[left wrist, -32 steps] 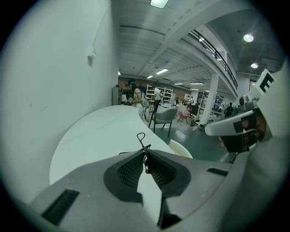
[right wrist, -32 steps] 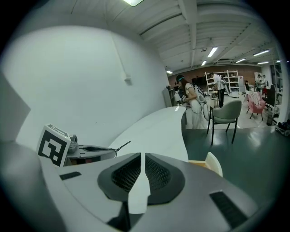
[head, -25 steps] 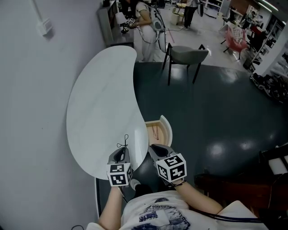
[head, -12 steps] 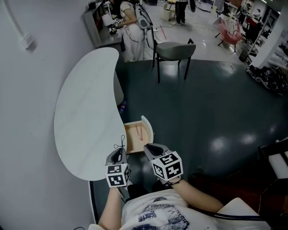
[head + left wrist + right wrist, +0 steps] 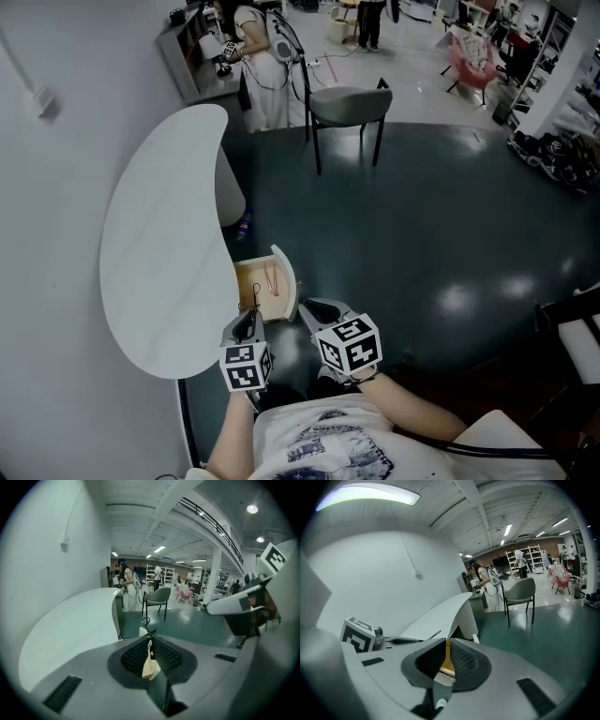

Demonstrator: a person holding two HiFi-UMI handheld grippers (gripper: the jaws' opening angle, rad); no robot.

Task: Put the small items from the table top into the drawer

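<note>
Left gripper (image 5: pixel 252 317) pinching a thin black wire loop (image 5: pixel 255 298) at the open drawer (image 5: pixel 249 281), low and left of centre in the head view.

The left gripper's jaws are narrowed onto the loop, which sticks up from their tips and, in the head view, overlaps the near left corner of the drawer. That drawer has a pale wooden inside and a curved white front, and it juts from the right edge of the white kidney-shaped table top (image 5: pixel 159 253). Thin red pieces (image 5: pixel 272 278) lie in it. The right gripper (image 5: pixel 315 308), just to the right and apart from the left one, has its jaws drawn nearly together; only the drawer's wood shows through the slit. A grey chair (image 5: pixel 349 103) stands on the dark glossy floor (image 5: pixel 422 234) at upper centre.
</note>
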